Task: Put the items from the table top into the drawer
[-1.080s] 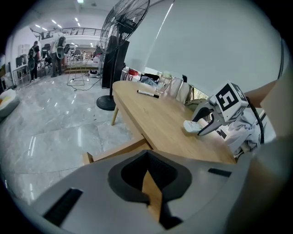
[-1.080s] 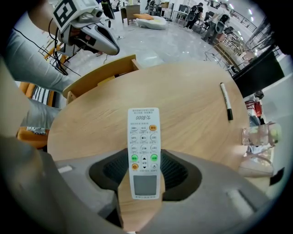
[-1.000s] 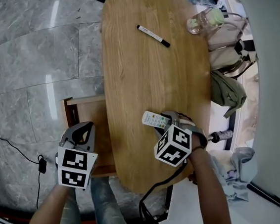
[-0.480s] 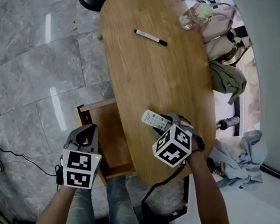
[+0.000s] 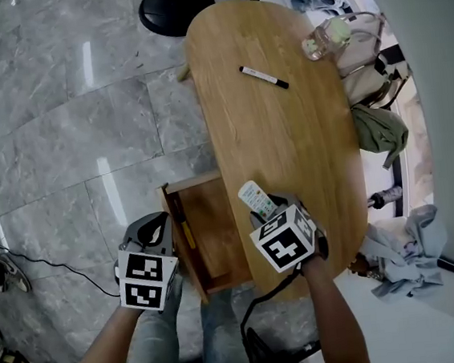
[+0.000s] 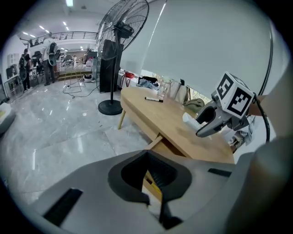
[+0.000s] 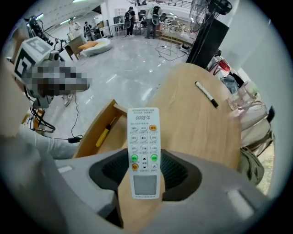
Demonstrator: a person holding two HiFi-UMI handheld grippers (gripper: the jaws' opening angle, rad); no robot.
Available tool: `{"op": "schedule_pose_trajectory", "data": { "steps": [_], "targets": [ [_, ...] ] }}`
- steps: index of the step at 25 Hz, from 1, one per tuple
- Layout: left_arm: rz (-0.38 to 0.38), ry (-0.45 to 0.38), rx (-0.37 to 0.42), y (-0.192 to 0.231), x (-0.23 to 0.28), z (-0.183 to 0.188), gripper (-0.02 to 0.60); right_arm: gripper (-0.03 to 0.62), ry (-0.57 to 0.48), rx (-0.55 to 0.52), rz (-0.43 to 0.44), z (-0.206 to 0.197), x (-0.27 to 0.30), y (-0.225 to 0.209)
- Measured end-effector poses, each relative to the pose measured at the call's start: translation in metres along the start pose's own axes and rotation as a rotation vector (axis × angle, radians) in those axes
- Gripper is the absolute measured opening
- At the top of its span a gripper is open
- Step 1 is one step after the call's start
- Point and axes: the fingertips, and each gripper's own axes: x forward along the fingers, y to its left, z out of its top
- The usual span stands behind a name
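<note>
My right claw (image 7: 144, 172) pinches the white remote (image 7: 143, 137) above the tabletop (image 5: 286, 130) edge, beside the open drawer (image 5: 212, 230), which is half hidden underneath. My left claw (image 6: 155, 202) is pressed together and empty. I cannot identify the yellow thing (image 7: 102, 135) in the drawer.
</note>
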Motion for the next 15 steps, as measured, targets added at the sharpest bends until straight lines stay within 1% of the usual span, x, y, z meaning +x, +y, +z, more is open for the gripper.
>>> {"op": "schedule_pose_trajectory", "data": {
  "steps": [4,9,12,15],
  "targets": [
    [0.017,-0.008,-0.021,0.018,-0.010,-0.001,-0.006,0.212,-0.012,0.044,-0.003,0.024,-0.001,0.015],
    [0.039,-0.015,-0.038,0.039,-0.025,-0.008,-0.006,0.212,-0.040,0.132,0.032,0.045,0.003,0.039],
    [0.053,-0.011,-0.038,0.051,-0.032,-0.013,-0.006,0.212,-0.042,0.194,0.048,0.051,0.007,0.054],
    [0.075,-0.009,-0.061,0.062,-0.038,-0.019,-0.006,0.212,-0.039,0.266,0.060,0.051,0.012,0.070]
  ]
}}
